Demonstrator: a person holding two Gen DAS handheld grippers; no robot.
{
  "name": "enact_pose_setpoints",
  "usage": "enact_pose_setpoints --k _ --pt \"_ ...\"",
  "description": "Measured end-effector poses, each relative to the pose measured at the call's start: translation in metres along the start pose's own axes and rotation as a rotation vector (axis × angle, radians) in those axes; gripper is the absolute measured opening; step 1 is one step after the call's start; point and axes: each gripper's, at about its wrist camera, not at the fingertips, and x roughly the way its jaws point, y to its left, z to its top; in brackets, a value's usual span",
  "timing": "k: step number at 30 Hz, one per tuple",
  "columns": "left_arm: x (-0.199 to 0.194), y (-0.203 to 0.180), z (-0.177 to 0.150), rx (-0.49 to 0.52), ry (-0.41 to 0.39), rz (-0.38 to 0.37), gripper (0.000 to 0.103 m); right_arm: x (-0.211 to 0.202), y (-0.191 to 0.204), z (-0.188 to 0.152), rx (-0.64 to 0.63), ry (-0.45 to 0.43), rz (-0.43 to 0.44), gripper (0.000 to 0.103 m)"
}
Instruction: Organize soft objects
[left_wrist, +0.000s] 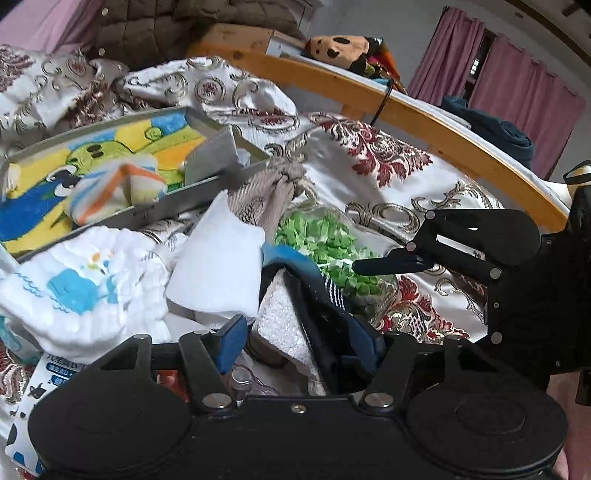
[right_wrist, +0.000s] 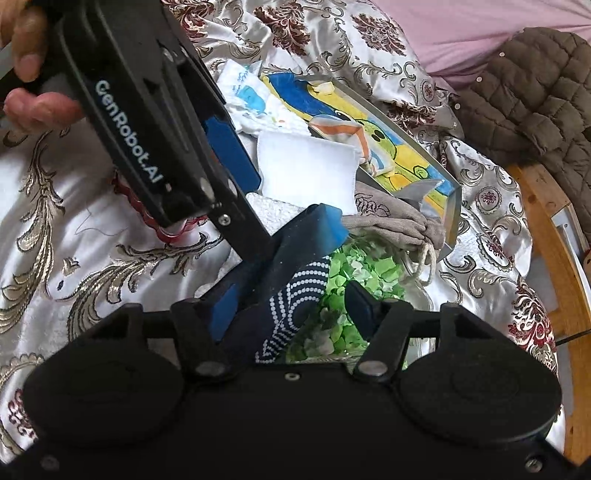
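Note:
A navy sock (left_wrist: 325, 295) with white dots and a light blue end lies on a heap of cloths, over a bag of green bits (left_wrist: 325, 240). My left gripper (left_wrist: 299, 347) is open around one end. The sock drapes on its right finger, and the left pad (left_wrist: 231, 343) stands clear of it. My right gripper (right_wrist: 291, 306) is open around the dotted end of the sock (right_wrist: 284, 291); green bits (right_wrist: 354, 266) show beside its right finger. The right gripper (left_wrist: 391, 262) shows at the right of the left wrist view. A hand holds the left gripper (right_wrist: 258, 210) at the upper left of the right wrist view.
A metal tray (left_wrist: 184, 206) with a parrot picture holds a striped cloth (left_wrist: 118, 188). Around the sock lie a white cloth (left_wrist: 218, 266), a whale-print muslin (left_wrist: 85, 288) and a grey drawstring pouch (left_wrist: 266, 192). A wooden bed rail (left_wrist: 369, 96) and a brown quilted jacket (right_wrist: 524, 96) border the satin bedspread.

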Motion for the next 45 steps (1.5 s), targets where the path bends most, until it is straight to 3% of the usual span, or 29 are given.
enact_pose_setpoints --k 6,8,14,19,24,29,38,45 --pt "0.007 0.008 0.003 -0.038 0.012 -0.049 0.063 0.0 0.013 0.001 -0.026 0.012 0.016 0.048" --pt "0.007 0.012 0.002 -0.063 0.013 -0.068 0.063 0.003 0.014 0.0 -0.037 0.02 0.016 0.04" --pt "0.006 0.021 0.002 -0.127 0.009 -0.098 0.049 0.01 0.015 -0.001 -0.025 0.036 0.014 0.025" --pt "0.004 0.025 0.001 -0.156 0.004 -0.107 0.034 0.01 0.009 -0.001 -0.001 0.044 0.012 0.021" --pt "0.002 0.018 0.001 -0.14 0.008 -0.06 0.019 0.009 0.011 -0.002 -0.006 0.049 0.015 0.008" --pt "-0.003 0.009 -0.003 -0.15 0.013 -0.065 0.015 0.007 0.011 -0.003 -0.009 0.041 -0.004 0.001" --pt "-0.005 -0.007 -0.011 -0.205 -0.017 0.007 0.011 -0.002 0.007 -0.003 0.022 0.023 -0.047 0.0" --pt "-0.036 -0.019 -0.011 -0.251 -0.051 0.132 0.009 -0.02 0.013 0.0 -0.011 -0.06 -0.134 0.0"
